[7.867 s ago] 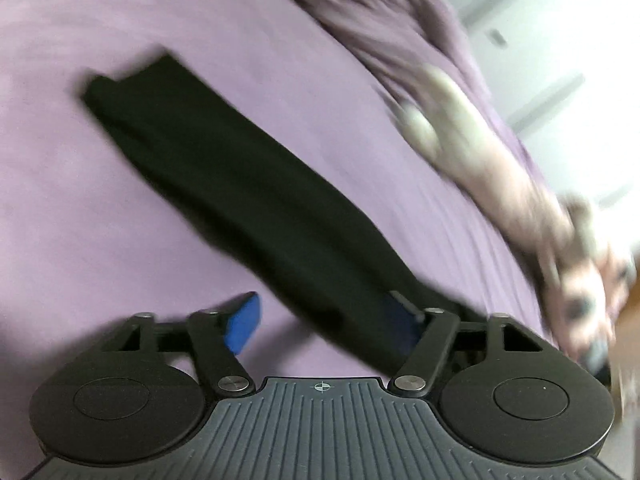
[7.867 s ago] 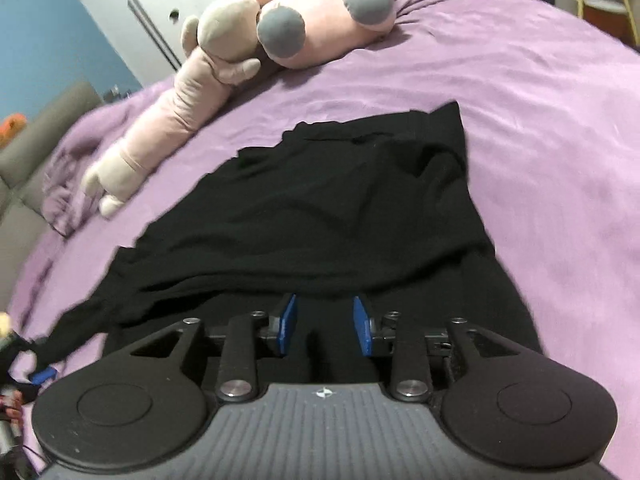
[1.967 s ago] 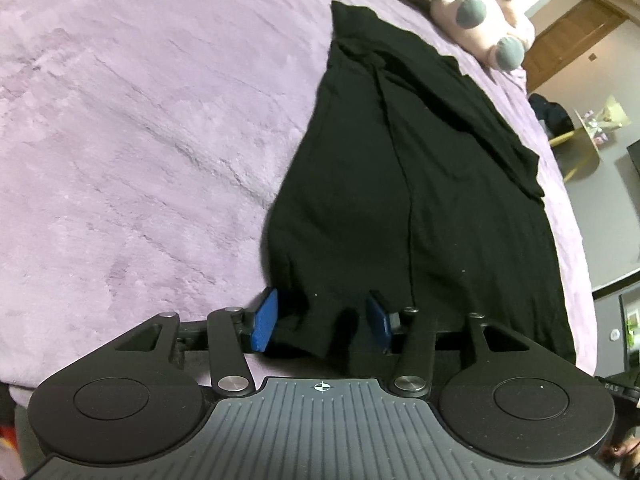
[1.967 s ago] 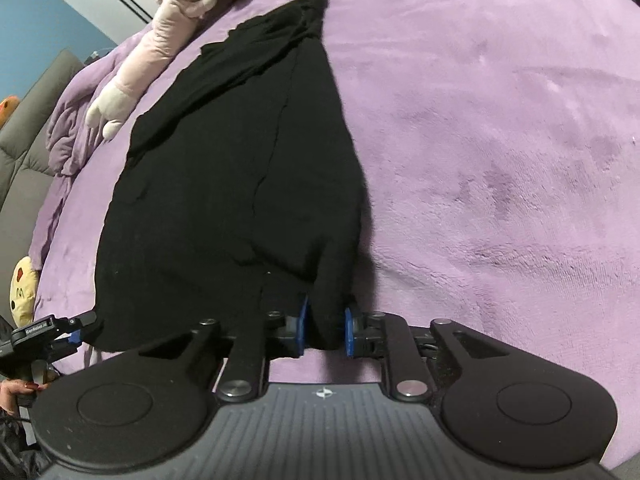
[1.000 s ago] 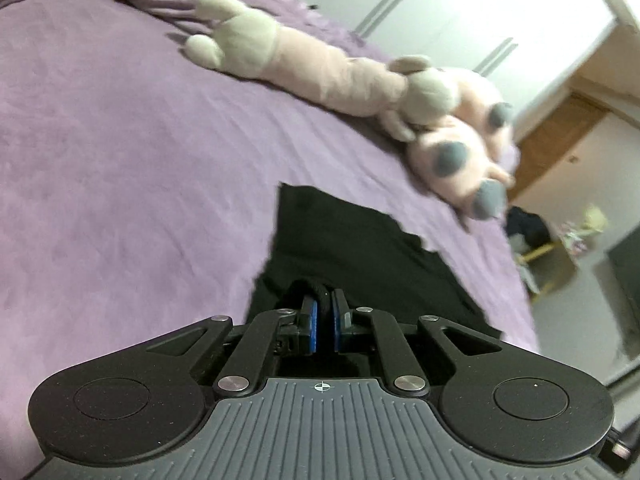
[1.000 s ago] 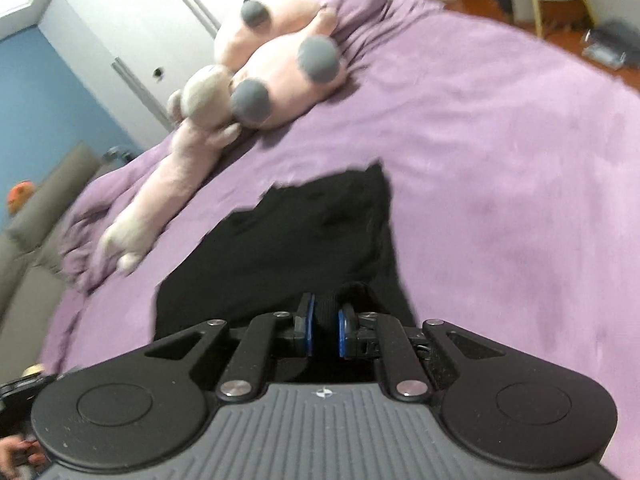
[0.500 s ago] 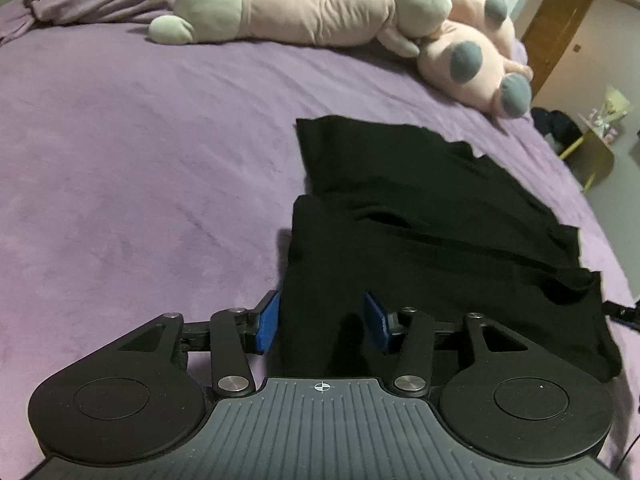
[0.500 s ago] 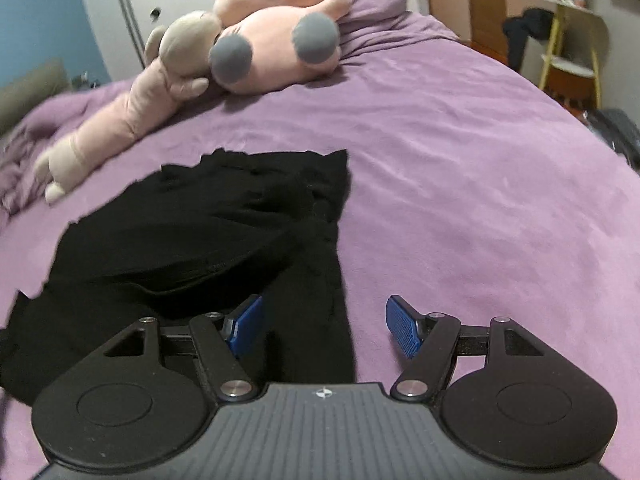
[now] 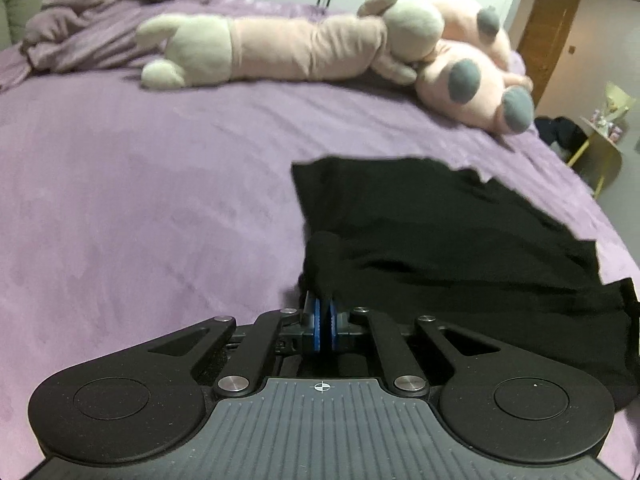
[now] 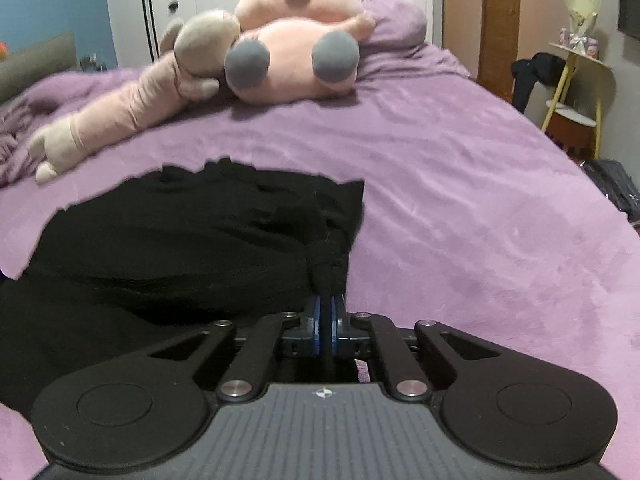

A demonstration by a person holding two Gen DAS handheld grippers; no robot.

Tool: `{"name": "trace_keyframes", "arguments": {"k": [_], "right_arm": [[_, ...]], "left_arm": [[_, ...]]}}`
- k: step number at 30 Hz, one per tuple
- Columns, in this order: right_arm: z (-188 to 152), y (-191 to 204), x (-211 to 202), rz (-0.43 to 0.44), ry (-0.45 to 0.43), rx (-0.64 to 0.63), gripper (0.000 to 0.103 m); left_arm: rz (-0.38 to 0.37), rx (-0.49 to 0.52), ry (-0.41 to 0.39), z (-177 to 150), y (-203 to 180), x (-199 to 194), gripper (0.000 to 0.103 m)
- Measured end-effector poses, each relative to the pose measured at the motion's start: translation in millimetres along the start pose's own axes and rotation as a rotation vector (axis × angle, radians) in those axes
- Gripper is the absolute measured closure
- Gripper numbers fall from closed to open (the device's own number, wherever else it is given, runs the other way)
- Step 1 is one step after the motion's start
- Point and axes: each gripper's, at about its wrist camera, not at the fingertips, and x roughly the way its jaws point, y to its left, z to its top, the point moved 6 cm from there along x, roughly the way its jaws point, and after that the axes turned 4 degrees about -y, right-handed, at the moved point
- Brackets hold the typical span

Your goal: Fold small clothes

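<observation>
A black garment (image 9: 448, 232) lies folded over itself on the purple bed (image 9: 140, 184). My left gripper (image 9: 322, 322) is shut on a bunched pinch of its left near edge. In the right wrist view the same black garment (image 10: 180, 232) spreads to the left, and my right gripper (image 10: 327, 322) is shut on a bunched pinch of its right near edge. Both pinches stand lifted a little above the cloth around them.
A long pink plush toy (image 9: 288, 46) and a round pink plush with grey feet (image 10: 288, 60) lie at the far end of the bed. A crumpled purple blanket (image 9: 88, 28) is at the far left. A yellow side table (image 10: 576, 88) stands beyond the bed's right edge.
Half a second ago both grippers were open over the garment's near edge. Now both have shut on pinches of the black cloth.
</observation>
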Motion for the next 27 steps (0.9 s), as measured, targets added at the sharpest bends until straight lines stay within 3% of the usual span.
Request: {"name": "trace_keyframes", "arguments": {"k": [8, 10, 12, 13, 15, 16, 19, 20, 22, 23, 27], "right_arm": [[50.2, -16.9, -34.8, 0.002, -0.157, 0.072, 0.103], [59.5, -19.2, -20.8, 0.008, -0.132, 0.091, 0.103], [53.9, -18.9, 1.8, 0.039, -0.031, 0.105, 0.1], [46.2, -19.3, 11.5, 0.049, 0.011, 0.104, 0.094], [27.3, -20.1, 27.7, 0.046, 0.071, 0.079, 0.056], [18.7, -20.9, 33.4, 0.031, 0.096, 0.065, 0.05], [2.4, -22.0, 43.3, 0.035, 0.112, 0.073, 0.05], [1.1, -23.0, 43.2, 0.043, 0.1, 0.083, 0.052], [3.6, -20.8, 43.3, 0.05, 0.075, 0.073, 0.075], [4.5, -19.4, 43.0, 0.056, 0.067, 0.06, 0.095], [10.5, -9.0, 29.7, 0.052, 0.024, -0.001, 0.1]], "left_arm": [[-0.07, 0.044, -0.168, 65.5, -25.2, -39.9, 0.097], [-0.066, 0.043, -0.17, 78.4, -30.4, -28.2, 0.097], [-0.085, 0.025, -0.156, 80.5, -34.7, -18.3, 0.097], [-0.091, 0.023, -0.145, 77.7, -36.3, -14.1, 0.097], [-0.092, 0.04, -0.122, 66.1, -36.9, -8.5, 0.097], [-0.087, 0.043, -0.107, 58.2, -35.1, -7.3, 0.097], [-0.071, 0.027, -0.059, 40.2, -23.7, -2.6, 0.097], [-0.065, 0.025, -0.05, 37.0, -20.6, -2.2, 0.097], [-0.058, 0.026, -0.04, 34.4, -17.0, -1.7, 0.097], [-0.06, 0.026, -0.04, 34.7, -16.4, -2.6, 0.097], [-0.085, 0.039, -0.062, 40.2, -23.1, -12.6, 0.097]]}}
